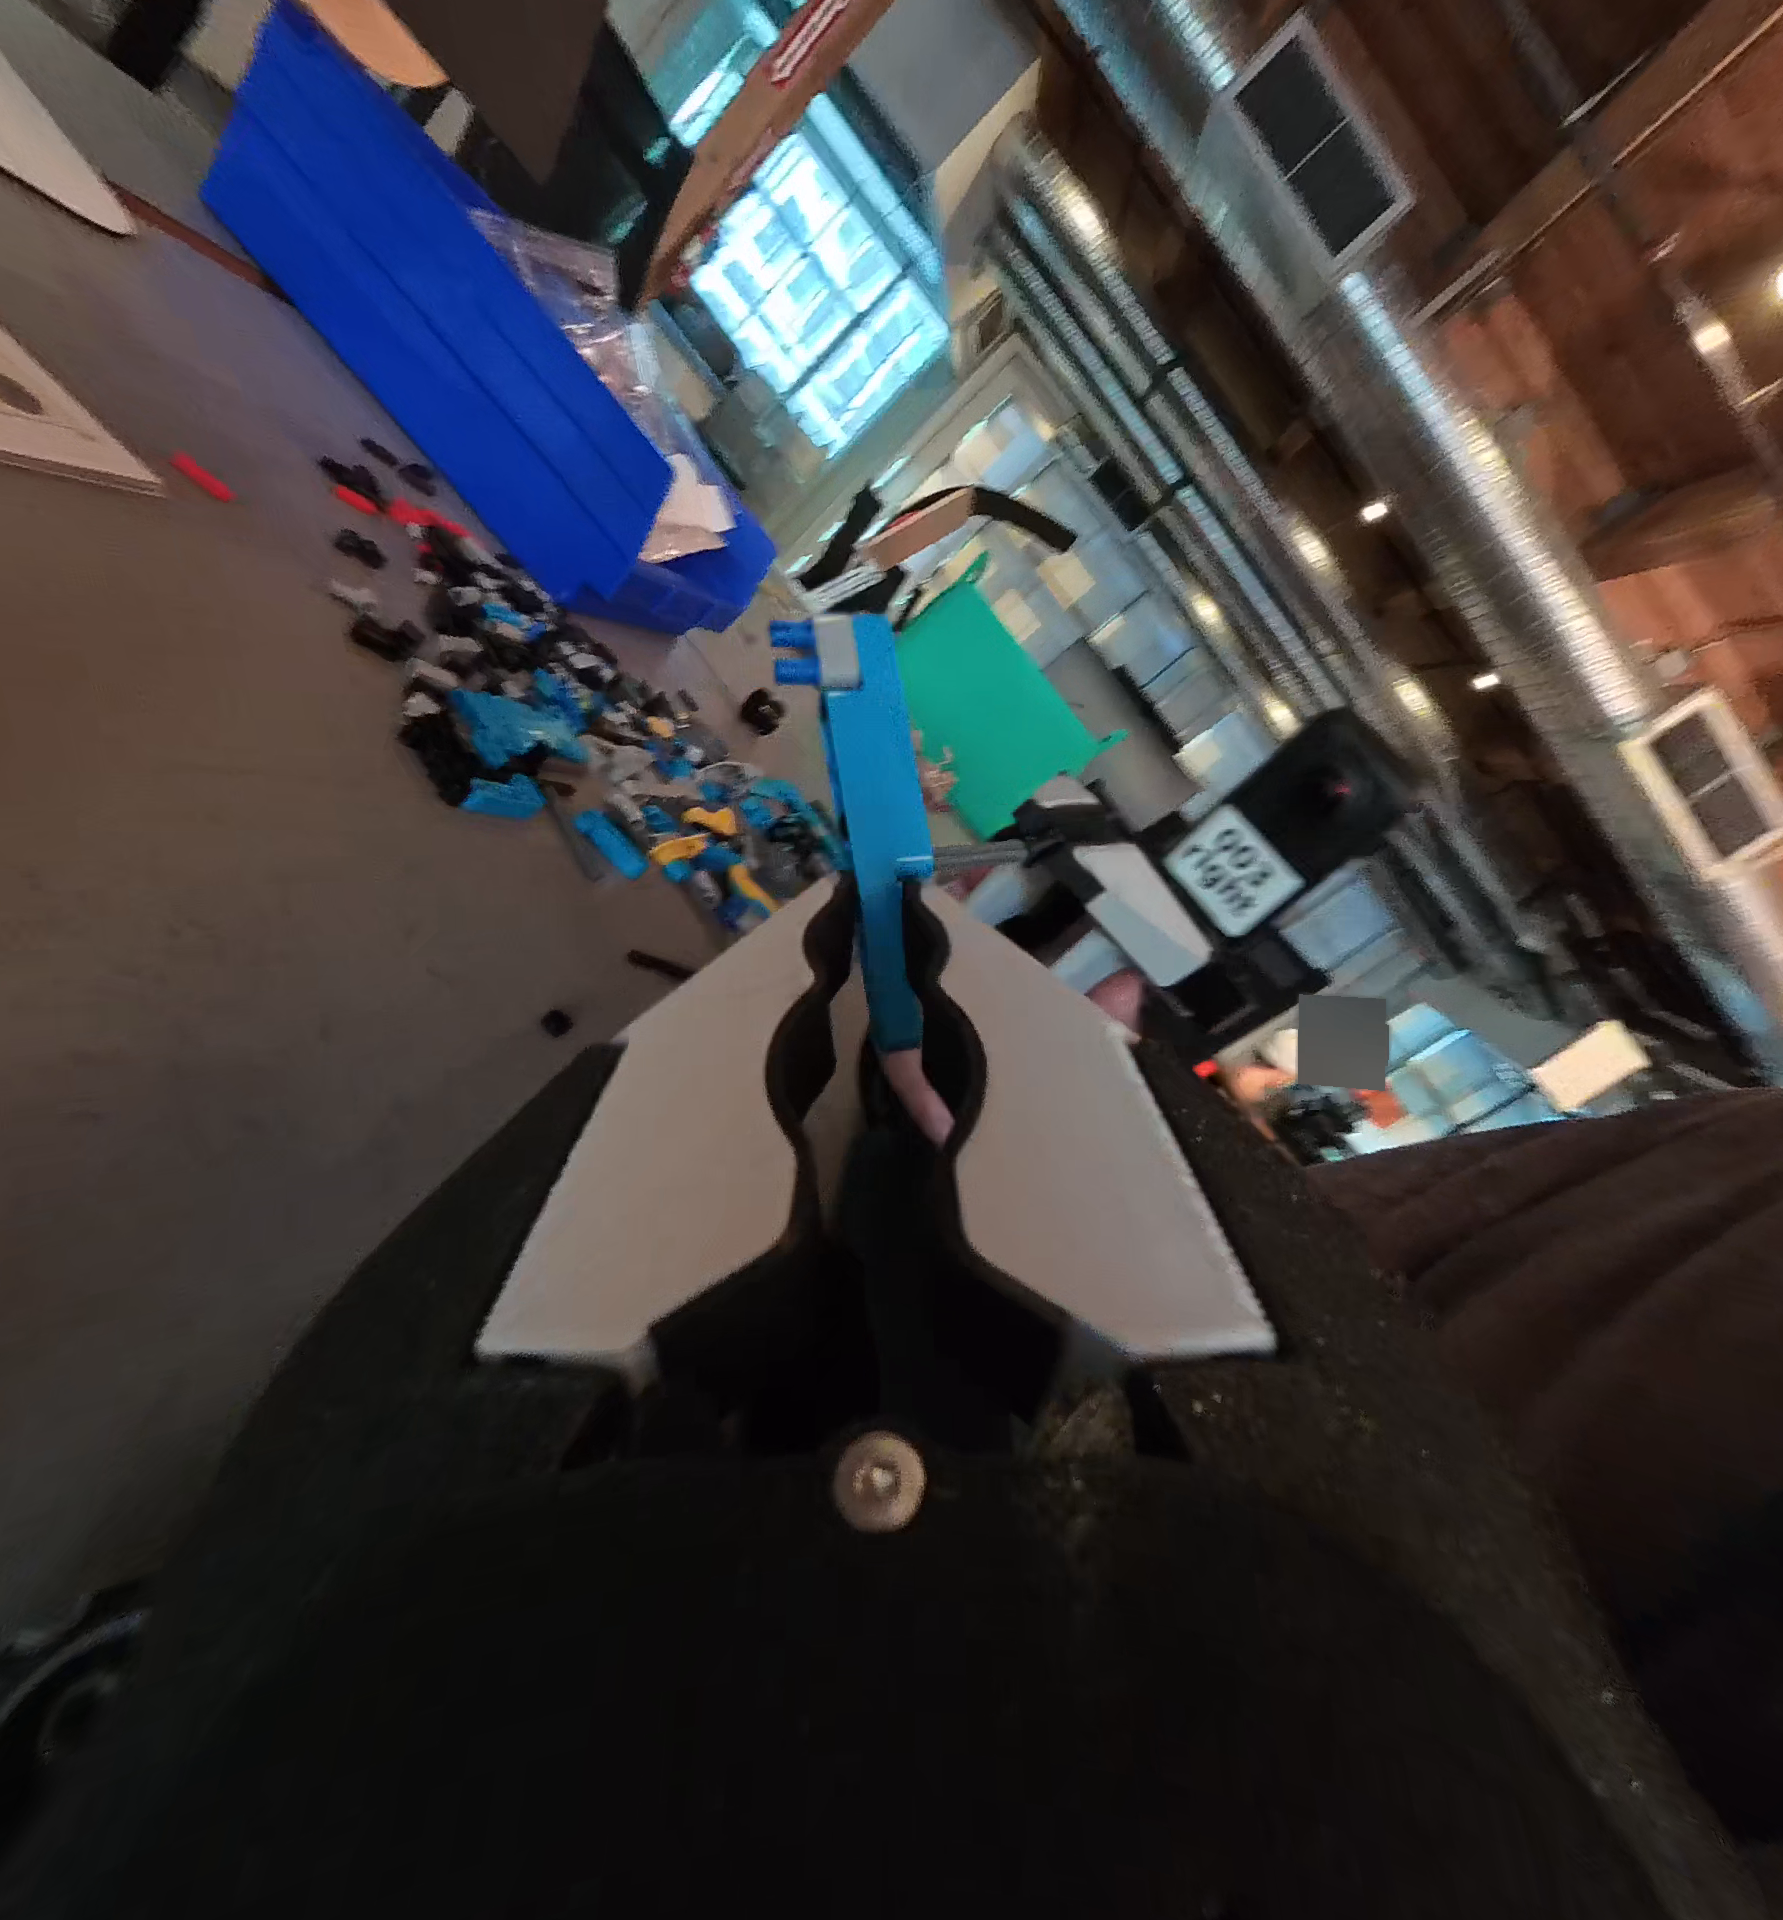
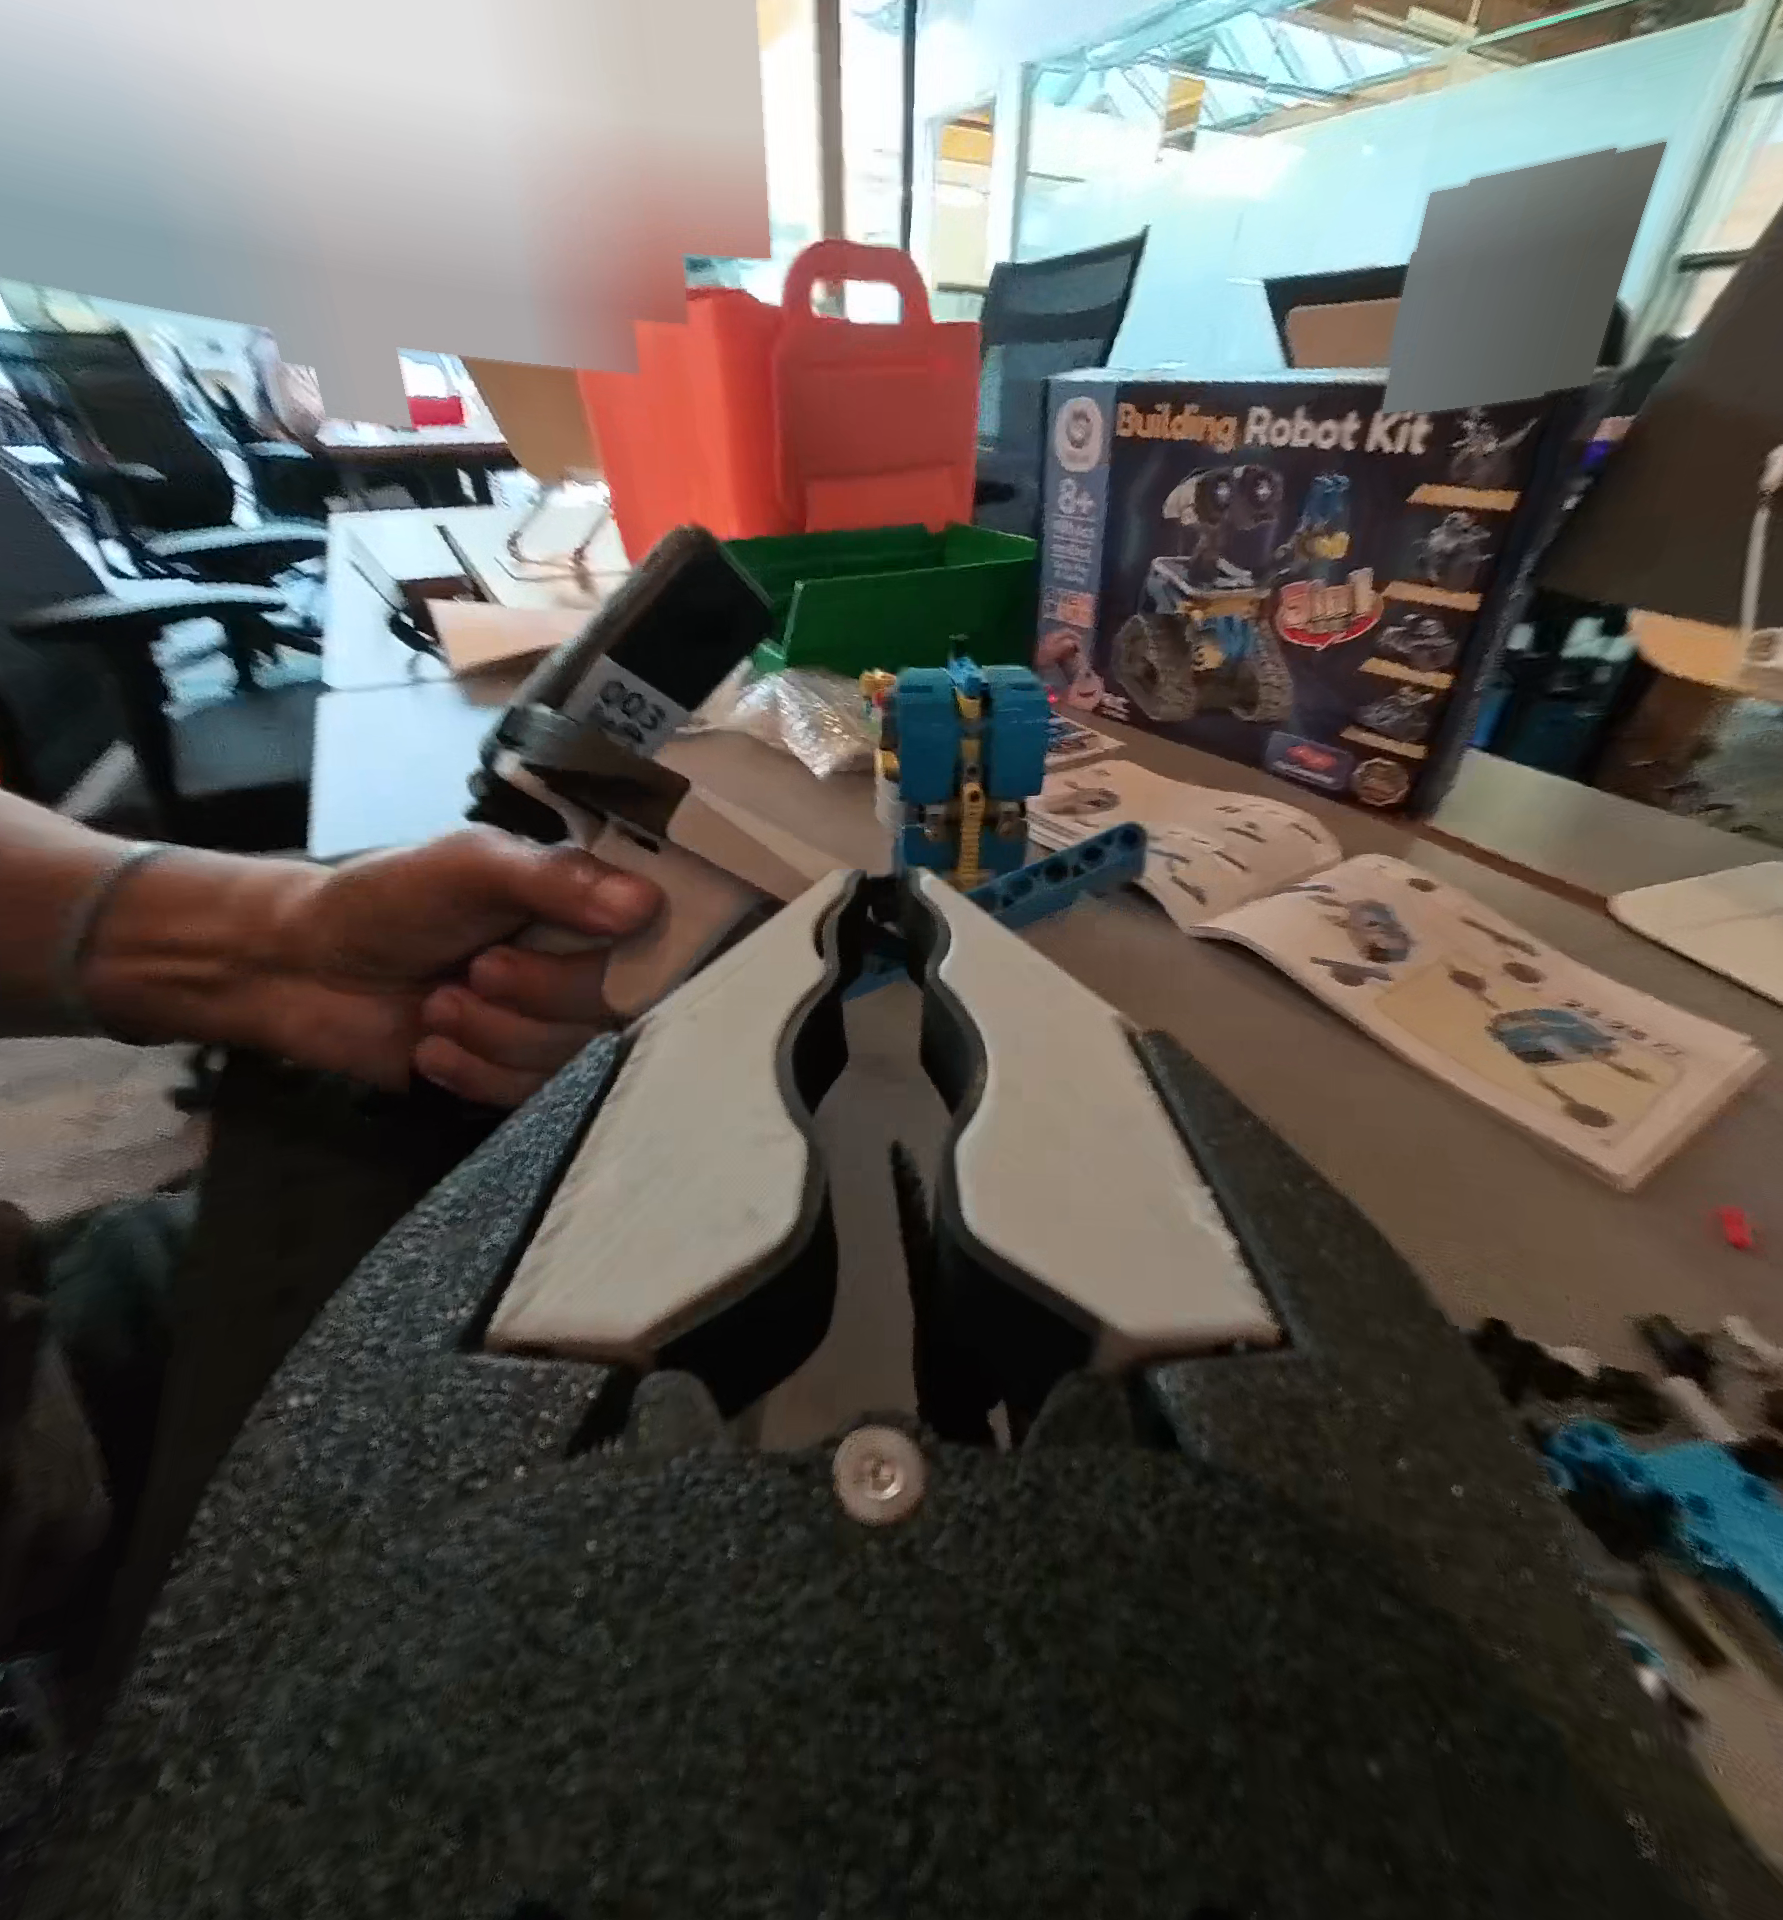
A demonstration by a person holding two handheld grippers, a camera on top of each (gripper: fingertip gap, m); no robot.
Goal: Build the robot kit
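**Left and right wrist views – two hand-held grippers meeting over a grey table.**

Writing is being carried on several things. It is not reproduced here.
- A white tag with black characters is being shown on the body of each gripper: on the right one, on the left one.
- A dark printed box, with pictures of tracked toy robots and large lettering across its top, is being stood upright at the far side of the table.
- An open instruction booklet, with diagrams of blue parts, is being left flat in front of the box.

The left gripper is being pressed together on the near end of a flat blue piece. The piece is seen edge-on and is being held clear of the table. Its far end is carrying a small grey block and two blue pegs.

A thin grey rod is being held against the side of the blue piece, just beyond the left fingertips. The rod is being pinched by the right gripper, whose tips are almost touching.

In the right wrist view a blue beam with round holes is being seen just behind those tips. A blue-and-yellow built model is appearing directly beyond it – whether it is joined to the beam cannot be told. The left gripper's handle is being grasped by a hand.

A heap of loose black, blue, yellow and red parts is lying on the table beside a long blue bin. A green bin and an orange bag are standing farther back.
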